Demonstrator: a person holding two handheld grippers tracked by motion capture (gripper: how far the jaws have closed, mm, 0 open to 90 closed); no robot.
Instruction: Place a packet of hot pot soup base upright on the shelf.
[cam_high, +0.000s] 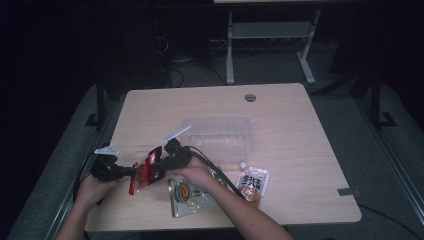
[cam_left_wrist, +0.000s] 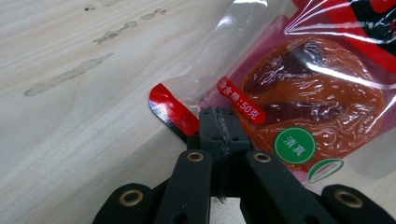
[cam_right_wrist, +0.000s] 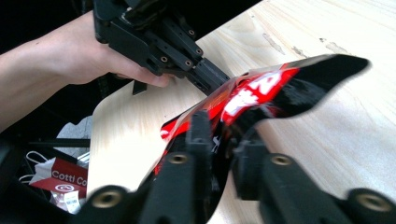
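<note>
Red glossy plastic snack pouch (cam_high: 144, 172) was held clear of the pale wooden table (cam_high: 300, 150), between both grippers. Left gripper (cam_left_wrist: 218, 122) had its jaws fully closed on the pouch's sealed edge, pinching the thin film so it could not slip. Right gripper (cam_right_wrist: 224, 133) came in from the pouch's other side, its jaws clamped on the opposite edge; judged a two-point hold, likely to tension the film for tearing or to steady it. Behind the pouch sat a clear plastic tray (cam_high: 220, 137); to the pouch's right lay a green-edged flat food packet (cam_high: 187, 197) and a white spouted pouch (cam_high: 252, 182), both untouched.
</note>
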